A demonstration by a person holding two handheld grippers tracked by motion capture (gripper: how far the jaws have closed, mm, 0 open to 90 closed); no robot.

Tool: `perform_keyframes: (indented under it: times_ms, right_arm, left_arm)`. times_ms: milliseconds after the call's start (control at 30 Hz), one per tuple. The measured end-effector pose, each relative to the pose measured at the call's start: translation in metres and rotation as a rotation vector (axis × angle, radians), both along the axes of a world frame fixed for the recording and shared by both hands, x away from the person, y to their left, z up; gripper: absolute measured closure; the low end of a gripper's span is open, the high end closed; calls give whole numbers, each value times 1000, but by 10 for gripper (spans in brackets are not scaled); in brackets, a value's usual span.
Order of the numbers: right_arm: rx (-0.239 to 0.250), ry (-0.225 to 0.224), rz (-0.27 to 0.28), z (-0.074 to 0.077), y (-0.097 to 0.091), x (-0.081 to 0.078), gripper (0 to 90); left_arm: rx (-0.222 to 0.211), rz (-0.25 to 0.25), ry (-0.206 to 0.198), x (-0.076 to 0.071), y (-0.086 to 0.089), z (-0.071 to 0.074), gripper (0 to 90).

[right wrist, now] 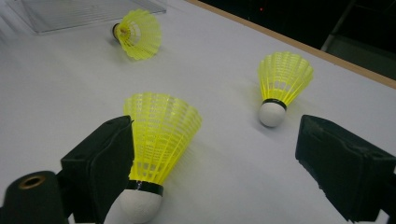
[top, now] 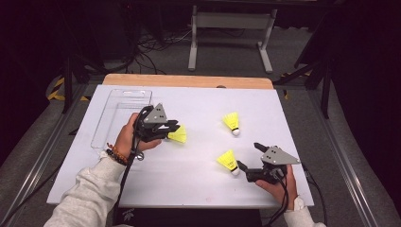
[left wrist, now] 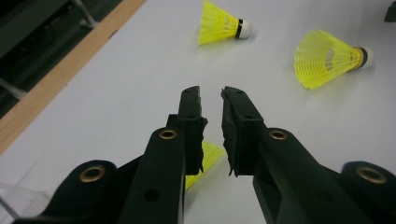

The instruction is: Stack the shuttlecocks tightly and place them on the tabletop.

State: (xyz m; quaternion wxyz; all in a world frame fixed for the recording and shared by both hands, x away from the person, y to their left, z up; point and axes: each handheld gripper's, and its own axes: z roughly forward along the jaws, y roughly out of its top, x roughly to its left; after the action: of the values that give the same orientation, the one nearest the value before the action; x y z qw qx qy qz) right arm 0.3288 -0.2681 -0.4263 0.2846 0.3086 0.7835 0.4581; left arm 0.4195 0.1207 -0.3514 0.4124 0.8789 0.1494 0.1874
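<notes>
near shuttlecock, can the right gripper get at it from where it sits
Probably yes: the right gripper is open, the near shuttlecock already lies beside one jaw, and nothing stands between them.

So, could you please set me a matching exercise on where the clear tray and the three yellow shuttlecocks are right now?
Things:
1. clear plastic tray
2. left shuttlecock
3. far shuttlecock
4. near shuttlecock

Places:
a. between the open fingers of the right gripper
b. on the table just below the left gripper, not gripped
c. at the far left part of the table
d. alone on the table, away from both grippers

Pairs: 1-c, 2-b, 3-d, 4-a
</notes>
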Motion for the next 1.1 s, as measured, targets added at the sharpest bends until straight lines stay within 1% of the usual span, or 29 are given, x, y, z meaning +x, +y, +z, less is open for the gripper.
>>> perform_keyframes:
  times_ms: [33,67,100,167,200,233,267,300,367,400,467,500,533,600,633,667,700,733,800,833,867,900,967,1000,1033,1100]
  right_arm:
    - [2,0,-2,0,0,0,126]
    - [2,-1,-5,1,-1,0,127]
    - [3,1,-7,1,-1,0,128]
    - [2,1,-6,1,-1,0,129]
    - [0,1,-8,1,0,0,129]
    - [0,2,-8,2,0,0,130]
    - [2,2,-7,2,0,0,130]
    - [2,1,-9,2,0,0,131]
    - [3,0,-10,2,0,0,131]
    - [5,2,-10,2,0,0,133]
    - [1,2,-12,2,0,0,135]
    - [4,4,-12,2,0,0,136]
    - [5,6,-13,2,0,0,137]
    - [3,8,-13,2,0,0,138]
    - [2,10,-13,2,1,0,143]
    - [2,10,-13,2,1,0,143]
    - [-3,12,-14,2,1,0,149]
    - [-7,21,-13,1,2,0,167]
    - [-11,28,-6,1,3,0,178]
    - [-15,31,-6,1,3,0,185]
    - [-15,31,-6,1,3,0,185]
    - [-15,35,-3,1,4,0,190]
    - [-9,45,2,1,4,-1,191]
    - [-8,48,-1,1,5,-1,191]
    - [-6,52,2,2,5,-1,191]
    - [-11,57,8,2,6,-2,192]
  left_arm:
    - [0,0,0,0,0,0,772]
    - [-21,1,-18,-5,4,0,770]
    - [-33,-3,-27,-8,7,0,766]
    - [-50,-4,-40,-14,12,0,764]
    - [-50,-4,-40,-14,12,0,760]
    - [-62,-5,-59,-19,17,-1,758]
    - [-68,-4,-67,-21,18,-2,753]
    - [-62,2,-85,-23,21,-3,744]
    - [-69,5,-89,-25,22,-4,733]
    - [-96,9,-102,-29,27,-6,728]
    - [-113,10,-100,-33,32,-8,716]
    - [-121,10,-115,-35,34,-10,701]
    - [-134,4,-117,-37,37,-11,689]
    - [-134,4,-122,-40,39,-12,670]
    - [-155,7,-137,-44,44,-16,659]
    - [-155,7,-137,-44,44,-16,649]
    - [-165,2,-131,-47,47,-18,649]
    - [-174,13,-145,-52,51,-22,611]
    - [-180,24,-150,-56,56,-26,533]
    - [-186,36,-154,-58,59,-28,507]
    - [-186,36,-154,-58,59,-28,490]
    - [-193,42,-158,-60,63,-31,490]
    - [-207,53,-170,-64,69,-35,429]
    - [-217,59,-167,-66,70,-37,404]
    - [-217,63,-175,-68,73,-39,377]
    - [-229,80,-176,-71,79,-43,322]
